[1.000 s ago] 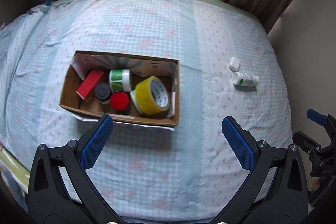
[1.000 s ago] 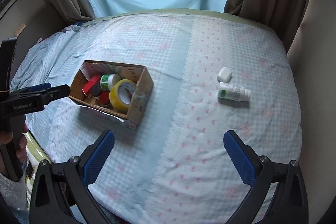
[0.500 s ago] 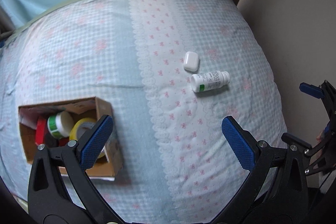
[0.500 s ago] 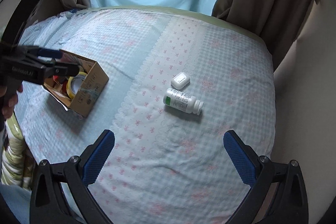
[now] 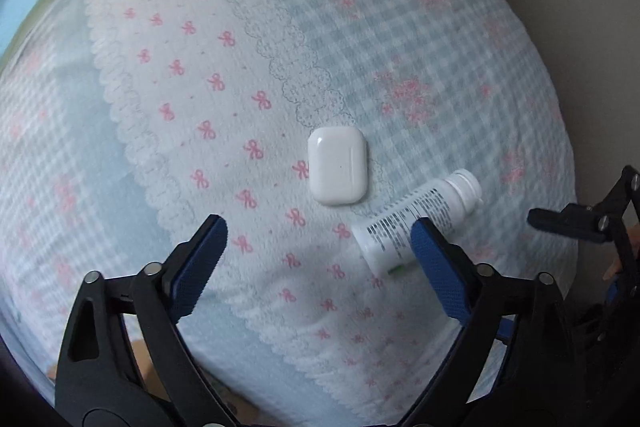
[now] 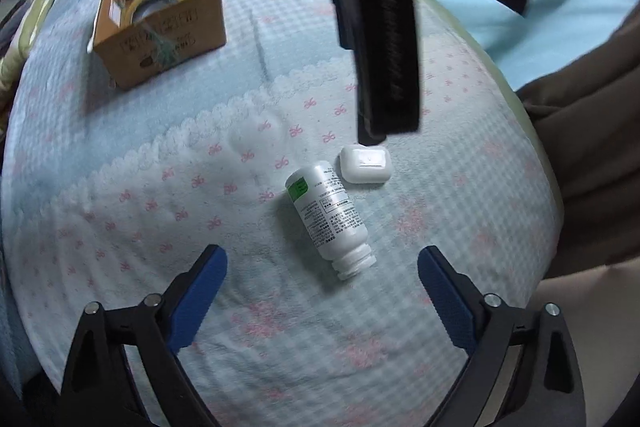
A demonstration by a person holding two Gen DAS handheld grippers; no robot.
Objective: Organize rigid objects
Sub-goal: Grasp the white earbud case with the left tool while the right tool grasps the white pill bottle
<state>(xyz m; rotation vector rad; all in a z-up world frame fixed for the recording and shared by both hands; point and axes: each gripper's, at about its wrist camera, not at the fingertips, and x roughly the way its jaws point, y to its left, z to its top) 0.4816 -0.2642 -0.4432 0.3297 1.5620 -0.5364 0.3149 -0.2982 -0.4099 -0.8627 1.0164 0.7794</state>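
Left tool (image 5: 318, 239) just below white case (image 5: 337, 165) at frame centre, jaws closing, nothing between; right tool (image 6: 322, 267) likewise half-wide, straddling the lying bottle (image 6: 328, 217).

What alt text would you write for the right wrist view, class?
A white bottle lies on its side on a bow-patterned bedspread, just ahead of the right gripper, whose jaws are open. A white earbud case sits beside the bottle under the left gripper; a cardboard box stands farther back.
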